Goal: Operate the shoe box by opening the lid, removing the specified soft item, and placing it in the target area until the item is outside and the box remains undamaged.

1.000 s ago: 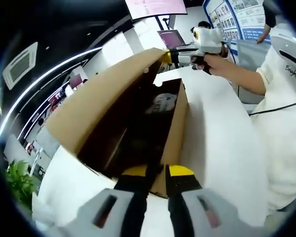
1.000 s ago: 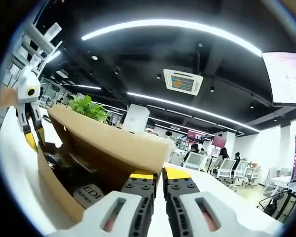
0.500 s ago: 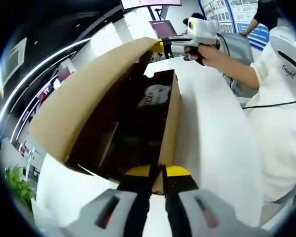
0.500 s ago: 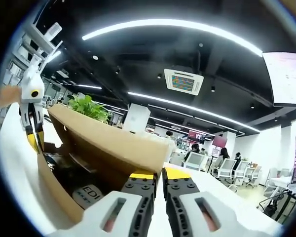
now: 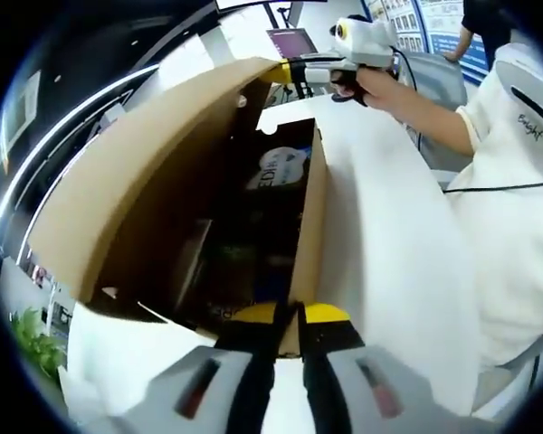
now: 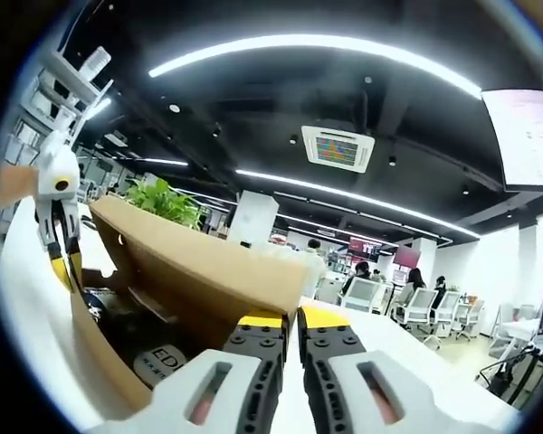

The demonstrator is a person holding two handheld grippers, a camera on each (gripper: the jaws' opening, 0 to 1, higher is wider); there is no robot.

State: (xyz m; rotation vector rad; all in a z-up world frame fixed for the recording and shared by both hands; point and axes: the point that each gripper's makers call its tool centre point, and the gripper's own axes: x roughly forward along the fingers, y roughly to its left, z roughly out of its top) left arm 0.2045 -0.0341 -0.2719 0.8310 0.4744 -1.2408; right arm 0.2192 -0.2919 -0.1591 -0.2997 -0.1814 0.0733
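The shoe box (image 5: 312, 226) stands on a white table (image 5: 389, 262) with its brown cardboard lid (image 5: 154, 181) swung up and leaning off to the left, so the dark inside lies open. Deep in the box, toward its far end, sits a pale soft item (image 5: 279, 170) with dark lettering on it — in the right gripper view it lies low in the box just left of the jaws (image 6: 158, 362).

The left gripper (image 5: 288, 314) has its yellow-tipped jaws pressed together at the near edge of the box; whether they pinch the cardboard cannot be told. The right gripper (image 6: 282, 320) has its jaws closed at the far corner of the lid, held in a person's hand (image 5: 371, 83).

A person in a white top (image 5: 516, 190) stands at the right. Behind the lid a green plant (image 6: 167, 199) shows.
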